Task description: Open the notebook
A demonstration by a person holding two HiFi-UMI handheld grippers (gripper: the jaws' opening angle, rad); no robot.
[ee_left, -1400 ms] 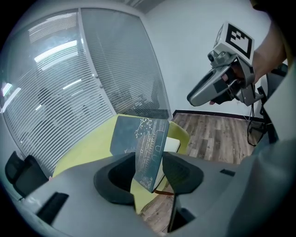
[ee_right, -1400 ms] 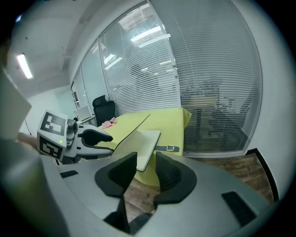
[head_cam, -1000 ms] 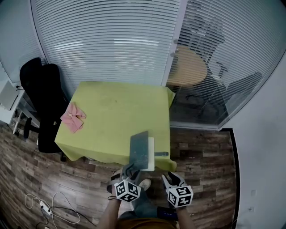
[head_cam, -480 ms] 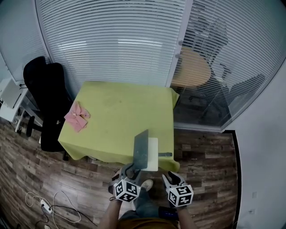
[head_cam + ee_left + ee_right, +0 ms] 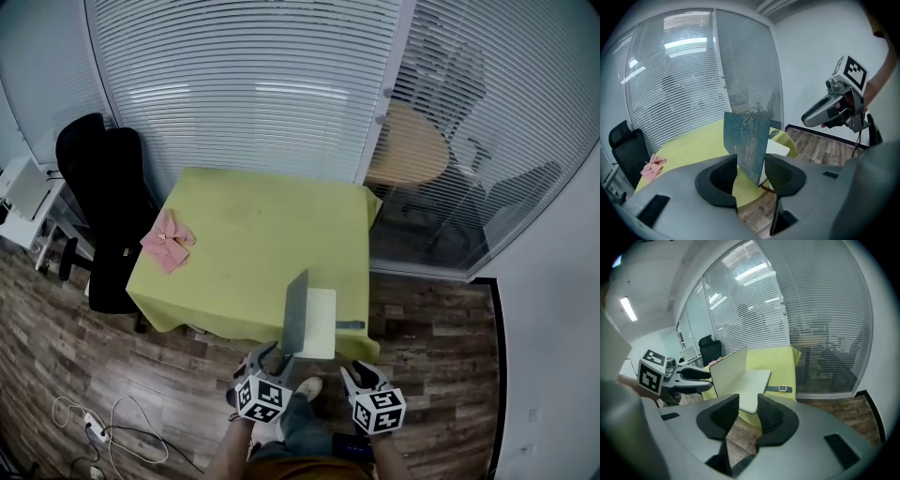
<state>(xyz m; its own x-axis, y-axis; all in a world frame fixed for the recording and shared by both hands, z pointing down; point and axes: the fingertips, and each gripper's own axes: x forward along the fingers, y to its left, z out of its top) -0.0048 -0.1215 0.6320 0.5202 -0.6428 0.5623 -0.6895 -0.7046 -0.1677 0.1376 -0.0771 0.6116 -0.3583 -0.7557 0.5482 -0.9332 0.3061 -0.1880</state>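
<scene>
The notebook lies at the near edge of the yellow-green table [image 5: 253, 234]. Its dark teal cover [image 5: 295, 314] [image 5: 747, 140] [image 5: 727, 373] stands nearly upright over the blank white page [image 5: 321, 323] [image 5: 754, 385]. My left gripper [image 5: 269, 356] [image 5: 751, 164] is at the cover's near lower corner. That corner sits in the wide gap between the jaws, and the pads do not press on it. To the right, my right gripper [image 5: 359, 373] [image 5: 748, 406] hangs open off the table's edge, short of the page, holding nothing. The notebook's strap [image 5: 352, 324] [image 5: 782, 389] lies flat to the right of the page.
A pink folded cloth [image 5: 167, 241] [image 5: 652, 165] lies at the table's left edge. A black office chair [image 5: 103, 206] stands left of the table. Glass walls with blinds run behind it, with a round wooden table [image 5: 408, 150] beyond. A cable [image 5: 89, 427] trails on the wood floor.
The cover has swung up from a leaning tilt to nearly upright, so more white page shows. My left gripper has rolled and shifted slightly with it. The right gripper has kept still.
</scene>
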